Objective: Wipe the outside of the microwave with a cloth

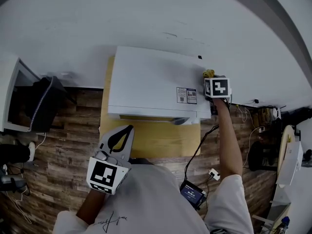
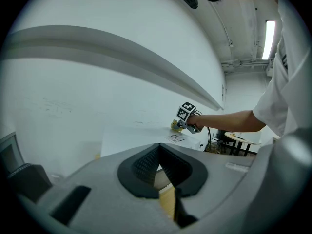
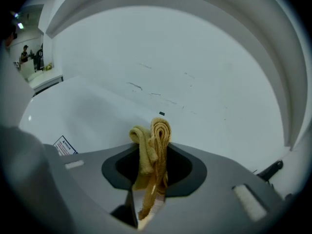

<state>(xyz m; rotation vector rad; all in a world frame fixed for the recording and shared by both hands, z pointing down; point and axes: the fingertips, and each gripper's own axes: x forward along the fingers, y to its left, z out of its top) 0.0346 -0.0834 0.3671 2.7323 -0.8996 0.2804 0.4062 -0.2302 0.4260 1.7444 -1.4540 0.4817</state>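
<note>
- Well, the yellow cloth (image 3: 160, 130), folded into a thick ribbed bunch, is pinched between the jaws of my right gripper (image 3: 154, 152), at the far right corner of the microwave's top.
- Whether it presses on the white microwave (image 1: 151, 82) or sits just above it is hard to tell; it is probably touching.
- By my judgement the top is under way, with the door and sides yet to do.
- My left gripper (image 1: 127, 129) hangs idle over the table (image 1: 146, 140) in front, its jaws closed on nothing.

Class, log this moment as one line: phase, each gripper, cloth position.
phase: wipe of microwave top | right gripper: shut on yellow cloth, at back right corner | left gripper: shut, empty, held in front of microwave
</note>
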